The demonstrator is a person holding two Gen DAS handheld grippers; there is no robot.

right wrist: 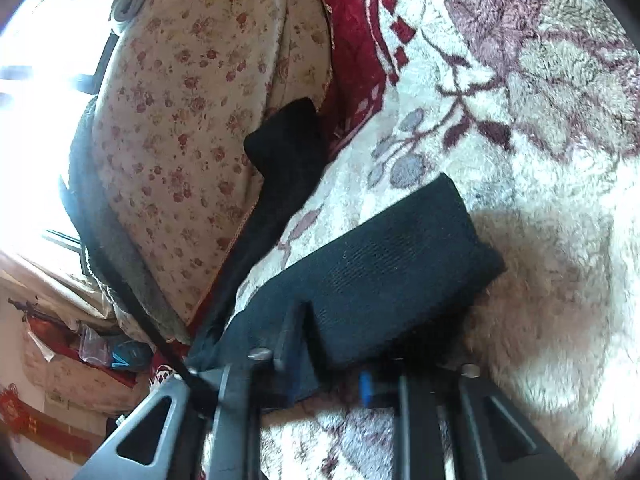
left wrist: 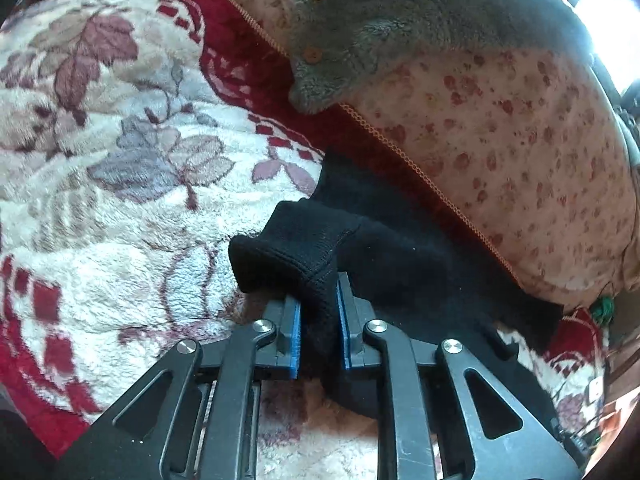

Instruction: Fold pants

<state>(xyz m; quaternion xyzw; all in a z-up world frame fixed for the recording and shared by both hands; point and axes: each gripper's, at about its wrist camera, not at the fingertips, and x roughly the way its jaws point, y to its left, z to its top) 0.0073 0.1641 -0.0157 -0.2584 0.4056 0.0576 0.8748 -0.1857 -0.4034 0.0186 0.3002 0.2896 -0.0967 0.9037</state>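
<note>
Though both claws clamp the black pants (left wrist: 400,256), right claw (right wrist: 328,376) pads are mostly hidden, left claw (left wrist: 319,312) clear

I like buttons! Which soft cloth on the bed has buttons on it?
The grey fleece garment. It carries two round brown buttons; the black pants and flowery blanket have none.
</note>
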